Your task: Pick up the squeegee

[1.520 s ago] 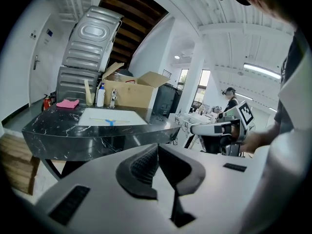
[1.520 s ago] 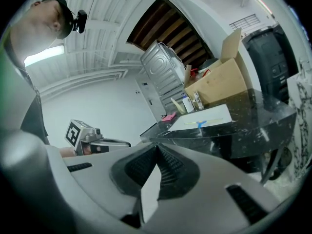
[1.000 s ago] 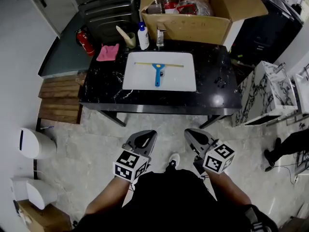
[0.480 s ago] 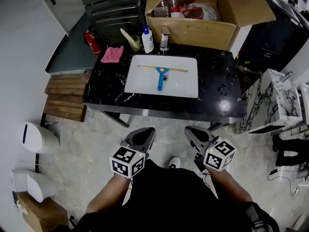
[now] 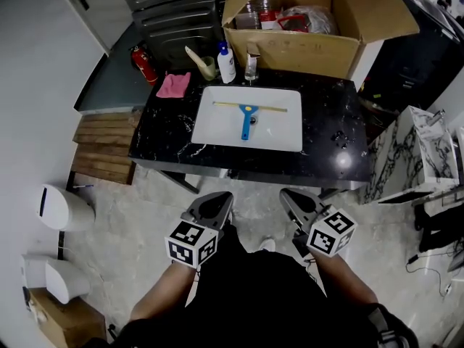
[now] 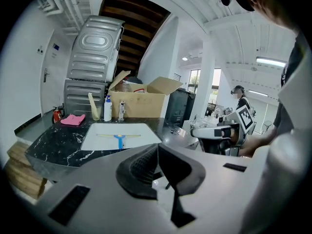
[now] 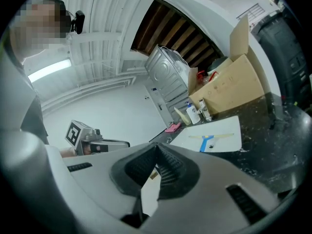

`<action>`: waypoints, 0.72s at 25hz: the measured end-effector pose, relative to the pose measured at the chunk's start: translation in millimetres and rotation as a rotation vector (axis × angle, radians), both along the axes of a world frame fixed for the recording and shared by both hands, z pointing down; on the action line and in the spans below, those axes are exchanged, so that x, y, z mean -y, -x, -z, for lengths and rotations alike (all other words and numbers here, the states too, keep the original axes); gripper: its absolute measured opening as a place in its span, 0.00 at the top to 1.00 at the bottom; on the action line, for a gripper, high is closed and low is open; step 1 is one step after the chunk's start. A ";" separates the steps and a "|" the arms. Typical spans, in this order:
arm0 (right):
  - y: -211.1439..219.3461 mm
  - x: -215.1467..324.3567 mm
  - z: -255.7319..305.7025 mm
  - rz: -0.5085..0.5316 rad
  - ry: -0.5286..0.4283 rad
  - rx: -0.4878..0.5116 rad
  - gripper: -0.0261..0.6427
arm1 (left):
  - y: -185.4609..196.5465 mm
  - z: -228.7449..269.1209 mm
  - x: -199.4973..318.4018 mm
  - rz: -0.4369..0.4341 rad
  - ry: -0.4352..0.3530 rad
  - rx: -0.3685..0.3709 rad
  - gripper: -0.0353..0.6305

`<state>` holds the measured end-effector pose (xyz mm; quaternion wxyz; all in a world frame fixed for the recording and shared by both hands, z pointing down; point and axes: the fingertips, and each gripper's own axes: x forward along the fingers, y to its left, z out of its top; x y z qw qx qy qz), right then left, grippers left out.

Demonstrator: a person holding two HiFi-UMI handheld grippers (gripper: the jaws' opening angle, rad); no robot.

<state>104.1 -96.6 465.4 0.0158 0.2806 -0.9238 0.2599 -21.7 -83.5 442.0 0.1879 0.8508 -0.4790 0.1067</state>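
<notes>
The squeegee (image 5: 247,114) lies flat in the white sink (image 5: 214,133), which is set in the black marble desk (image 5: 163,136). Its long thin blade is on the side of the faucet (image 5: 251,65), and its blue handle points toward the person. The left hand-held gripper (image 5: 217,201) has its jaws closed together with nothing between them. The right hand-held gripper (image 5: 291,199) is the same, jaws touching and empty. Both are held low in front of the person's body, over the floor, side by side and well apart from the desk. At the far edge of the desk stand a white bottle (image 5: 227,65) and a pink cloth (image 5: 173,85). Behind them is an open cardboard box (image 5: 312,48).
</notes>
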 end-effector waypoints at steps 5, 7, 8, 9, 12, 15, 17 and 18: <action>3.9 16.9 -3.3 -0.028 0.003 -0.012 0.95 | 1.3 -0.8 22.4 -0.030 -0.009 -0.016 0.92; 7.3 24.1 -3.4 -0.035 0.006 -0.020 0.95 | 3.2 0.0 35.0 -0.041 -0.014 -0.022 0.92; 9.8 28.1 -3.2 -0.038 0.007 -0.024 0.95 | 4.8 0.8 42.2 -0.046 -0.016 -0.025 0.92; 12.7 32.4 -3.0 -0.040 0.008 -0.029 0.95 | 6.4 2.1 49.4 -0.051 -0.019 -0.029 0.92; 21.8 47.4 -1.7 -0.051 0.009 -0.037 0.95 | 10.9 8.1 70.3 -0.076 -0.030 -0.034 0.92; 31.3 69.2 3.0 -0.076 0.008 -0.044 0.95 | 19.0 11.4 94.1 -0.102 -0.033 -0.032 0.92; 37.7 83.4 7.0 -0.093 0.005 -0.047 0.95 | 25.8 10.5 110.7 -0.116 -0.027 -0.028 0.92; 40.5 90.0 8.2 -0.100 0.001 -0.047 0.95 | 28.7 10.3 118.7 -0.123 -0.026 -0.027 0.92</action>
